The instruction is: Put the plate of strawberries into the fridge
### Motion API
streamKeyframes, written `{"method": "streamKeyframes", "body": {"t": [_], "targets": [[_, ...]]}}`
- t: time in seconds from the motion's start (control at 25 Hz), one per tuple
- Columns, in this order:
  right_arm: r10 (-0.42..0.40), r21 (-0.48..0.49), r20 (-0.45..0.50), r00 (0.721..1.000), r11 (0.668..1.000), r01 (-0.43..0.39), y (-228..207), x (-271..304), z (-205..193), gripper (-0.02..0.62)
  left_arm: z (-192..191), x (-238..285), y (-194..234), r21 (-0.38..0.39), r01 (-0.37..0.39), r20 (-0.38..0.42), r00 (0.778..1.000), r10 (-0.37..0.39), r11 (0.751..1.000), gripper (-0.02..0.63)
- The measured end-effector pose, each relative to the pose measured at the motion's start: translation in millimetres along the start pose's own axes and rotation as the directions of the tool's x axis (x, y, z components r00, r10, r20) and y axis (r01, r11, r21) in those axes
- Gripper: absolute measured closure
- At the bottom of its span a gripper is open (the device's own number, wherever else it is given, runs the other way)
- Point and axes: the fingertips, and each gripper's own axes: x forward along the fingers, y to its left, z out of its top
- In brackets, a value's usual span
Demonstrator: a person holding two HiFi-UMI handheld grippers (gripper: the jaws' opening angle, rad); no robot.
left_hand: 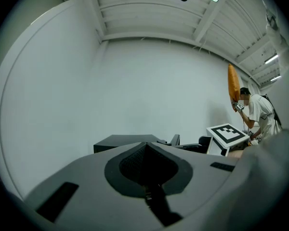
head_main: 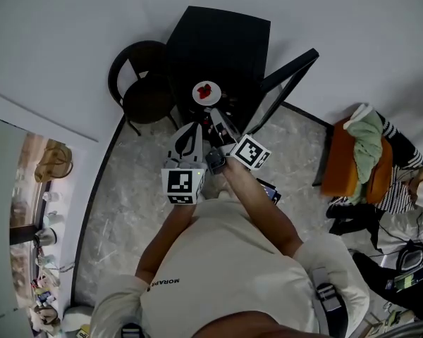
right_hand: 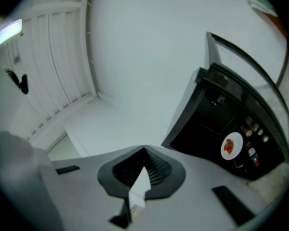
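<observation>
In the head view a white plate of strawberries [head_main: 206, 91] sits inside the black fridge [head_main: 218, 41], whose door [head_main: 285, 83] stands open to the right. The right gripper view shows the same plate [right_hand: 231, 146] on a shelf in the fridge [right_hand: 216, 124], well beyond the jaws. My right gripper [head_main: 218, 115] [right_hand: 144, 150] is shut, away from the plate, with a white sliver at the seam of its jaws. To its left my left gripper [head_main: 189, 127] [left_hand: 145, 146] points level over the fridge top [left_hand: 125, 141], shut and empty.
A black round chair [head_main: 144, 83] stands left of the fridge against the white wall. At the right are an orange chair with clothes [head_main: 356, 157] and a seated person [head_main: 409, 182]. A person [left_hand: 257, 112] stands at the right in the left gripper view.
</observation>
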Motion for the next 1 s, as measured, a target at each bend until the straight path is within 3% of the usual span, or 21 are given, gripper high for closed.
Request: {"method": "streamKeyframes", "body": {"t": [0.12, 0.28, 0.44, 0.68, 0.84, 1.0], "targets": [[0.012, -0.143, -0.034, 0.999, 0.99, -0.017, 12.2, -1.8, 0.2, 0.583, 0.1, -0.3, -1.0, -0.001, -0.002, 0.006, 1.0, 0.002, 1.0, 0.604], [0.029, -0.247, -0.051, 0.998, 0.968, -0.041, 25.3, 0.8, 5.7, 0.583, 2.7, 5.0, 0.7, -0.001, -0.004, 0.015, 1.0, 0.004, 1.0, 0.606], [0.043, -0.376, -0.084, 0.996, 0.924, -0.072, 41.9, -1.8, 4.4, 0.583, 8.9, 4.4, 0.9, 0.0, -0.007, 0.03, 1.0, 0.007, 1.0, 0.606], [0.019, -0.601, -0.121, 0.992, 0.795, -0.089, 57.6, -2.0, 1.0, 0.583, 10.7, 2.8, 4.9, -0.002, -0.016, 0.037, 0.999, 0.016, 1.0, 0.604], [-0.004, -0.691, -0.124, 0.992, 0.718, -0.083, 61.7, -4.7, 1.1, 0.583, 10.7, 3.1, 4.0, -0.001, -0.016, 0.039, 0.999, 0.016, 1.0, 0.606], [-0.024, -0.793, -0.135, 0.991, 0.602, -0.094, 73.8, -9.8, -5.8, 0.583, 10.9, -1.5, 3.0, 0.001, -0.015, 0.035, 0.999, 0.015, 1.0, 0.606]]}}
